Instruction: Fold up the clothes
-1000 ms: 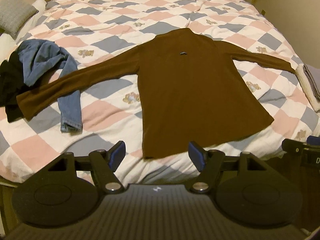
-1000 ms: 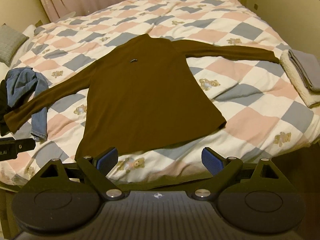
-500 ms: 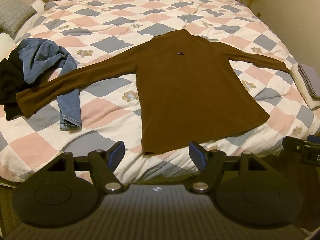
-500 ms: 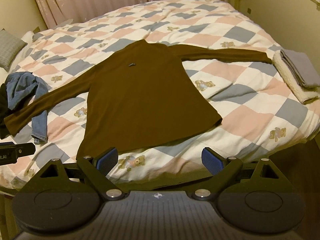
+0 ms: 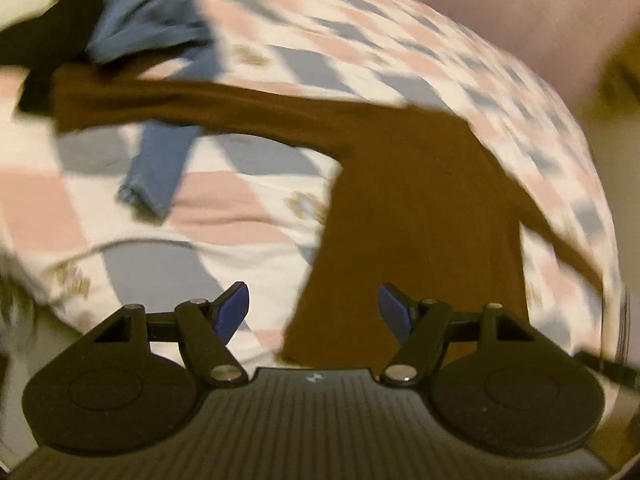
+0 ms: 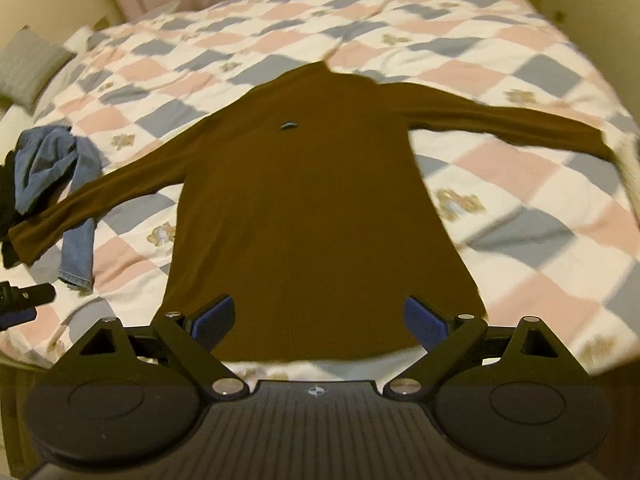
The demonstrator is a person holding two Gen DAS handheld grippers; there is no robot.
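"Where was the brown long-sleeved top [image 6: 320, 208] at that moment?"

"It lay flat on the checked quilt [image 6: 500, 72], collar toward the far side, hem at the near edge of the bed, both sleeves stretched out to the sides. There was a small dark tag just under the collar."

"And your tools?"

"My right gripper [image 6: 319, 322] was spread wide with nothing between its blue pads [image 6: 212, 324]; it sat over the hem, the pads roughly at the hem's two corners. I could not tell whether they touched the cloth. My left gripper [image 5: 313, 316] was also wide apart and empty, near the hem's left corner, with the top's body [image 5: 420, 216] running away ahead of it."

"What else was on the bed?"

"Blue jeans [image 6: 60, 176] in a heap on the left, one leg passing under the top's left sleeve, and a black garment [image 5: 36, 40] beside them. A grey pillow [image 6: 28, 68] lay at the far left corner. The left camera's view was badly smeared, so what looked like a curtain beyond the bed I would only call probable."
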